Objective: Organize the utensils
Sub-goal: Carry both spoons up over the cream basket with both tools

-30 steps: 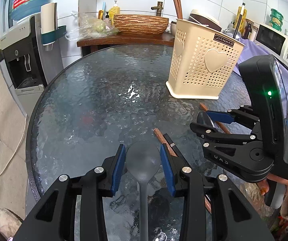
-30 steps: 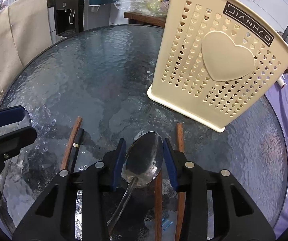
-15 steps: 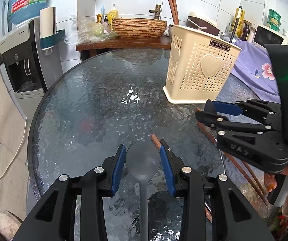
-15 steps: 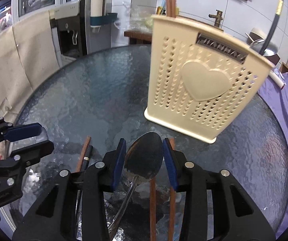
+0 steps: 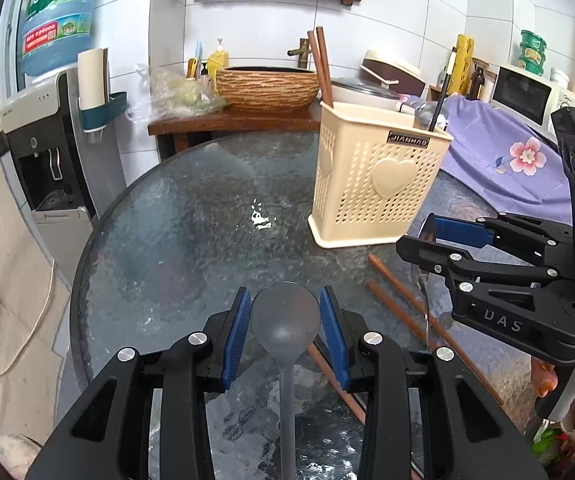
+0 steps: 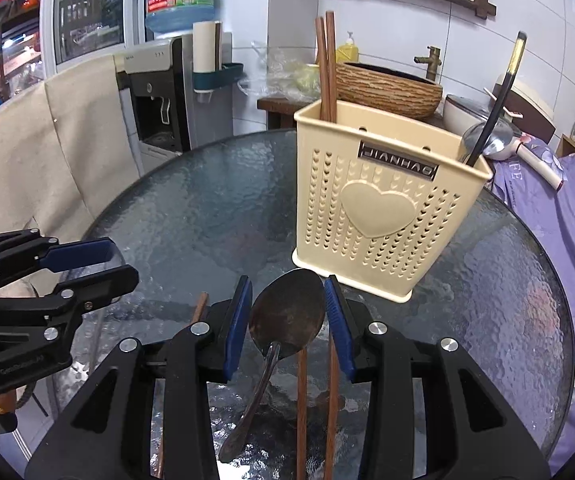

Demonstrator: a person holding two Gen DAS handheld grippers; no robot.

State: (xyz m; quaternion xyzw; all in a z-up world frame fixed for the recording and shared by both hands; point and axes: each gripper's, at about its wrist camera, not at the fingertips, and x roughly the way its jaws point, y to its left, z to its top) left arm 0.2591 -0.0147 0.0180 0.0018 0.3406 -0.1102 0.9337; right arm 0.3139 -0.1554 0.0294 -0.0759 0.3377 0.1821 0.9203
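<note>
Two close wrist views along the tongs, downward, sharing cream basket (image 5: 379, 176) (image 6: 383, 208).

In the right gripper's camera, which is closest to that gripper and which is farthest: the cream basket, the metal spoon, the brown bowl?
1. The metal spoon, held right between the right gripper pads.
2. The cream basket, standing on the glass table just ahead, slightly right.
3. The brown bowl, on the wooden counter behind the basket.

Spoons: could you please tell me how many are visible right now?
3: a grey spoon in the left gripper, a metal spoon in the right gripper, one in the basket. Others may be hidden inside.
</note>
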